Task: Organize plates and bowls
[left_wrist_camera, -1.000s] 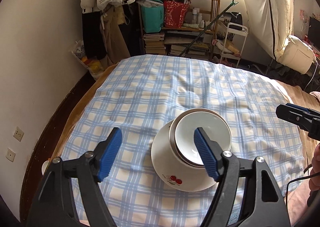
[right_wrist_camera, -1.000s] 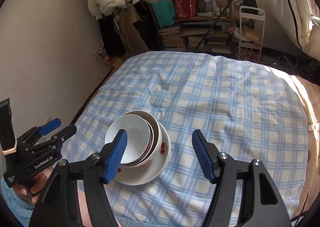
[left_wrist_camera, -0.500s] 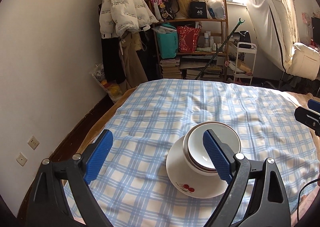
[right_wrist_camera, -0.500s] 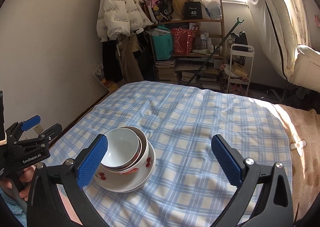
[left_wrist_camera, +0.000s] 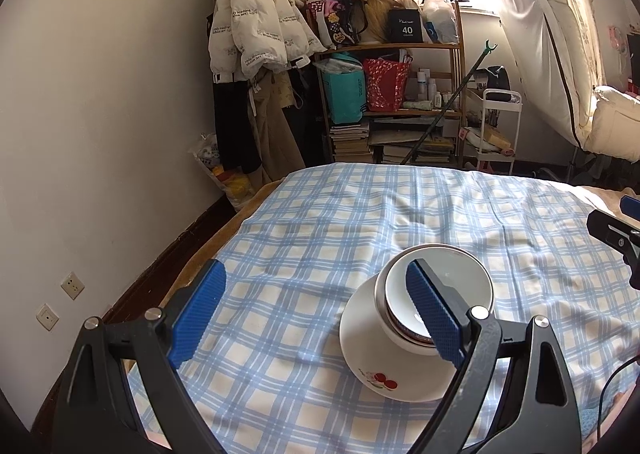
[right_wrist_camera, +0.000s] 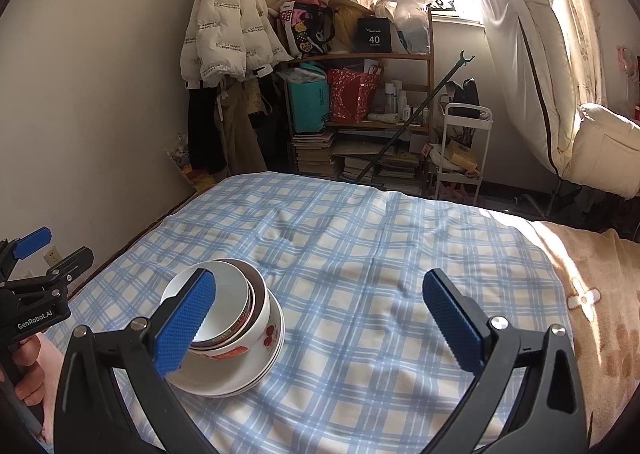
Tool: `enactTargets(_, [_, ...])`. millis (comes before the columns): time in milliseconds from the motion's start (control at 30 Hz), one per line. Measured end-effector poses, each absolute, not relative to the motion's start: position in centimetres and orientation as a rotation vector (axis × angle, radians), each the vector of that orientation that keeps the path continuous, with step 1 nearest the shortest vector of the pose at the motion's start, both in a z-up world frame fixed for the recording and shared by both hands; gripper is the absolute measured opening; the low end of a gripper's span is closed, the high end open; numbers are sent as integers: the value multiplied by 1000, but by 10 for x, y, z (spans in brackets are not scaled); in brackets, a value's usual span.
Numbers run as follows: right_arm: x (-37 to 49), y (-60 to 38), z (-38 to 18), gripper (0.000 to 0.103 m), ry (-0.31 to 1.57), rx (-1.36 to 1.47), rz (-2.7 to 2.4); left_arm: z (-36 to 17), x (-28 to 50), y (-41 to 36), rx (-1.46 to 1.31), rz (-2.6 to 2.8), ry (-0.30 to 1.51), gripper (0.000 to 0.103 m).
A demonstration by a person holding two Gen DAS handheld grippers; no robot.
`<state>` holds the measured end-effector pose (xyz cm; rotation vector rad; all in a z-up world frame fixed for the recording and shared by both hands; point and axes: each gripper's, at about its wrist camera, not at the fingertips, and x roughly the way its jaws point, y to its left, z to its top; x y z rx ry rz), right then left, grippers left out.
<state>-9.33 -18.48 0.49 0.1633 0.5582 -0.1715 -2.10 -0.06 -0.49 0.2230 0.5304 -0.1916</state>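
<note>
1. Nested white bowls (left_wrist_camera: pixel 438 296) (right_wrist_camera: pixel 224 304), innermost one plain white, outer one bearing a red cherry print on its wall, seated on a white plate (left_wrist_camera: pixel 384 378) (right_wrist_camera: pixel 240 374).
2. Whole stack resting on the blue-and-white checked cloth (left_wrist_camera: pixel 320 222) (right_wrist_camera: pixel 360 254) spread over the bed, toward the near edge of the cloth.
3. Left tool (left_wrist_camera: pixel 316 318) held above the cloth just short of the stack, blue pads spread wide apart, gripping nothing; right-hand pad overlapping the bowls in view, contact not determinable.
4. Right tool (right_wrist_camera: pixel 320 326) likewise wide apart and holding nothing, left-hand pad overlapping the bowls in its view, the other pad over bare cloth to the right of the stack.
5. Seen from the right wrist, left tool (right_wrist_camera: pixel 36 286) sitting to the left of the stack, gripped by a bare hand (right_wrist_camera: pixel 28 374).
6. Tan blanket (right_wrist_camera: pixel 592 294) lying to the right of the cloth, sunlit.
7. Beyond the far edge of the cloth: wooden shelf (left_wrist_camera: pixel 400 102) (right_wrist_camera: pixel 360 106) crowded with books, bags and bottles.
8. Left of the shelf, white puffer jacket (left_wrist_camera: pixel 256 18) (right_wrist_camera: pixel 224 26) hanging against the wall.
9. Right of the shelf, white cart (left_wrist_camera: pixel 496 134) (right_wrist_camera: pixel 460 150).
</note>
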Motion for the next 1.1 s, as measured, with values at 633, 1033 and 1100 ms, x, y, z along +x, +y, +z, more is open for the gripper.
enactTargets(633, [-96,-184,4,103,553,194,-153,-7,-27,-2,224,-188,554,91])
enactTargets(1033, [-100,-185,4,103,553,190,-168,-9,-25,-2,243,-161,553,91])
enactTargets(1100, [-102,-188,4,103,551,194,-174,-9,-25,-2,245,-158,553,92])
